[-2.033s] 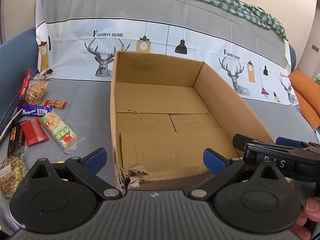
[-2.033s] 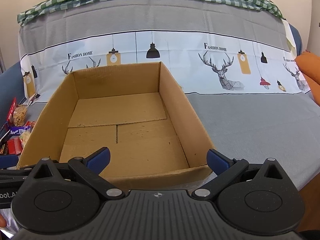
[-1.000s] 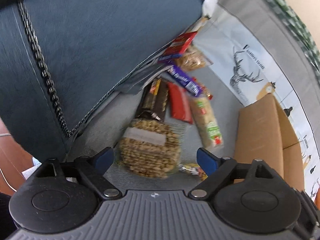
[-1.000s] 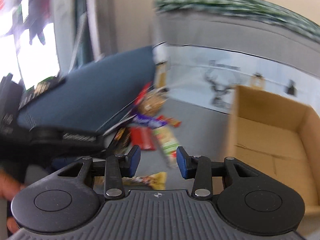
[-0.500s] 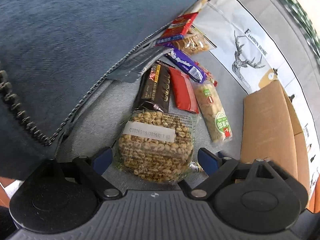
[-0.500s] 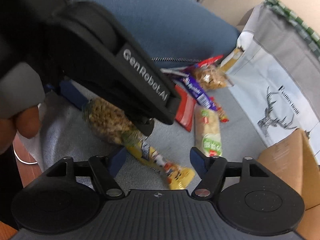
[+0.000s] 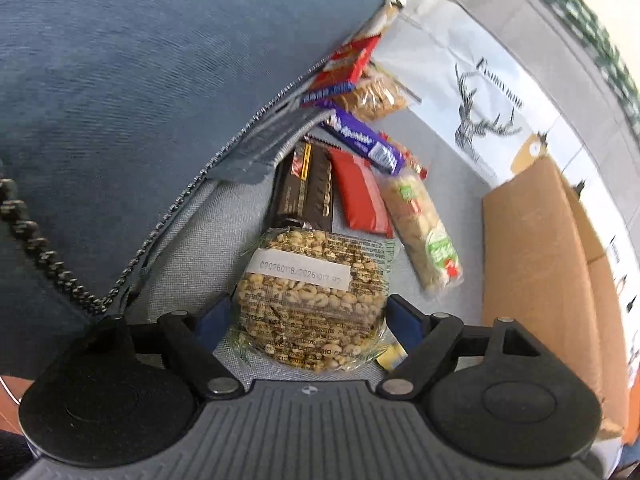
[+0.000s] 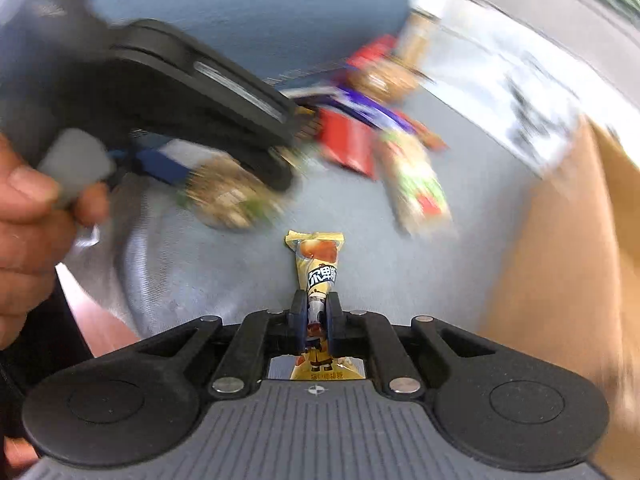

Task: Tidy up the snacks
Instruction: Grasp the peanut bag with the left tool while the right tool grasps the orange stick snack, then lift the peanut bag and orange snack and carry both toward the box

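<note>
My left gripper (image 7: 308,316) is open, its blue fingertips on either side of a round clear bag of puffed grain snacks (image 7: 310,292) lying on the grey sofa seat. The bag also shows blurred in the right wrist view (image 8: 230,196). My right gripper (image 8: 316,320) is shut on a slim yellow snack packet (image 8: 320,268) and holds it above the seat. More snacks lie beyond: a dark brown bar (image 7: 306,190), a red packet (image 7: 362,198), a long rice cracker pack (image 7: 424,232), a purple bar (image 7: 362,138). The cardboard box (image 7: 536,264) stands to the right.
A blue cushion (image 7: 160,80) with a zip edge rises on the left and overhangs some snacks. A deer-print cloth (image 7: 480,92) covers the sofa back. The left gripper's body (image 8: 192,92) and the hand holding it fill the upper left of the right wrist view.
My right gripper has shut on the yellow packet and lifted it. My left gripper has moved closer, its fingertips now flanking the puffed grain bag.
</note>
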